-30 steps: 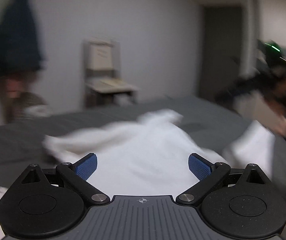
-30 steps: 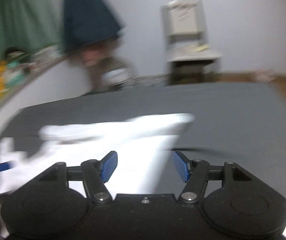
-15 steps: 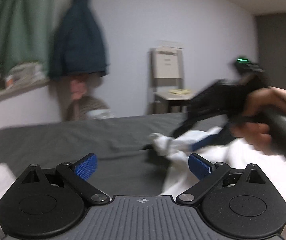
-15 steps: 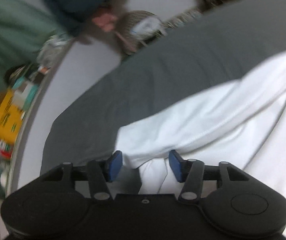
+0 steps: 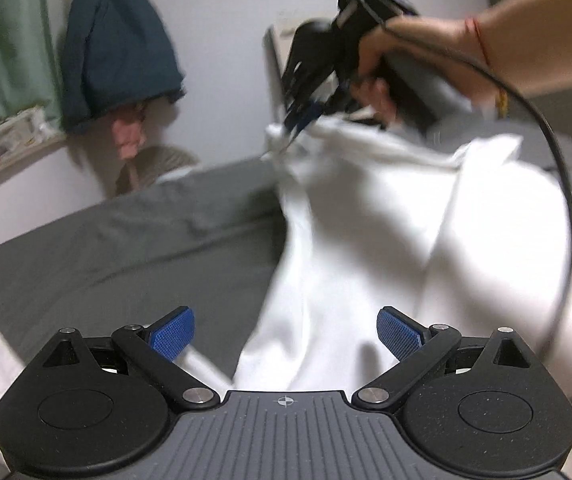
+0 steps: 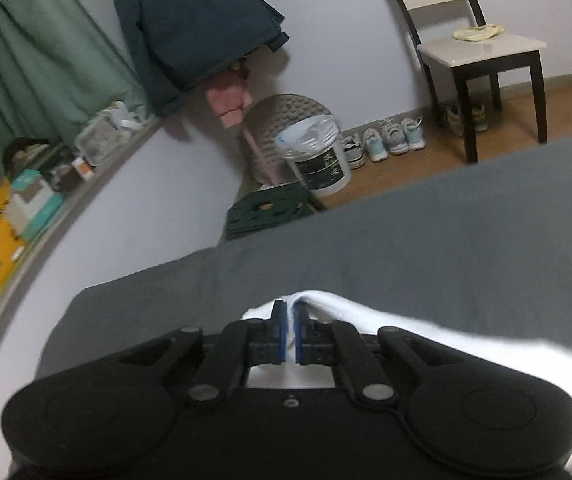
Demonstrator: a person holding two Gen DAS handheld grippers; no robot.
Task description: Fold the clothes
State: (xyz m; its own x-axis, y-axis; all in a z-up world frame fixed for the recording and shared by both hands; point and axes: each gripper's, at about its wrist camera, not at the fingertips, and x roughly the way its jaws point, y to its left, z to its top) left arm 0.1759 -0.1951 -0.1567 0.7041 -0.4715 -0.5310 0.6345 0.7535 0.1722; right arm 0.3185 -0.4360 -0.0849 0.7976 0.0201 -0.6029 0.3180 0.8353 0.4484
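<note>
White shirt (image 5: pixel 365 240) on the bed (image 5: pixel 106 248): right gripper (image 6: pixel 289 334) pinches its edge; left gripper (image 5: pixel 286 334) gapes wide, should grab next.

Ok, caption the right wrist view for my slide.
Right hand-held gripper shut on a fold of the white garment above the grey bedsheet.

Dim indoor light, fisheye-bent edges, motion blur

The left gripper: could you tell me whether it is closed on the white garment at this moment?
No, the left gripper stands open, its blue pads wide apart with the white garment lying loose ahead of them.
</note>
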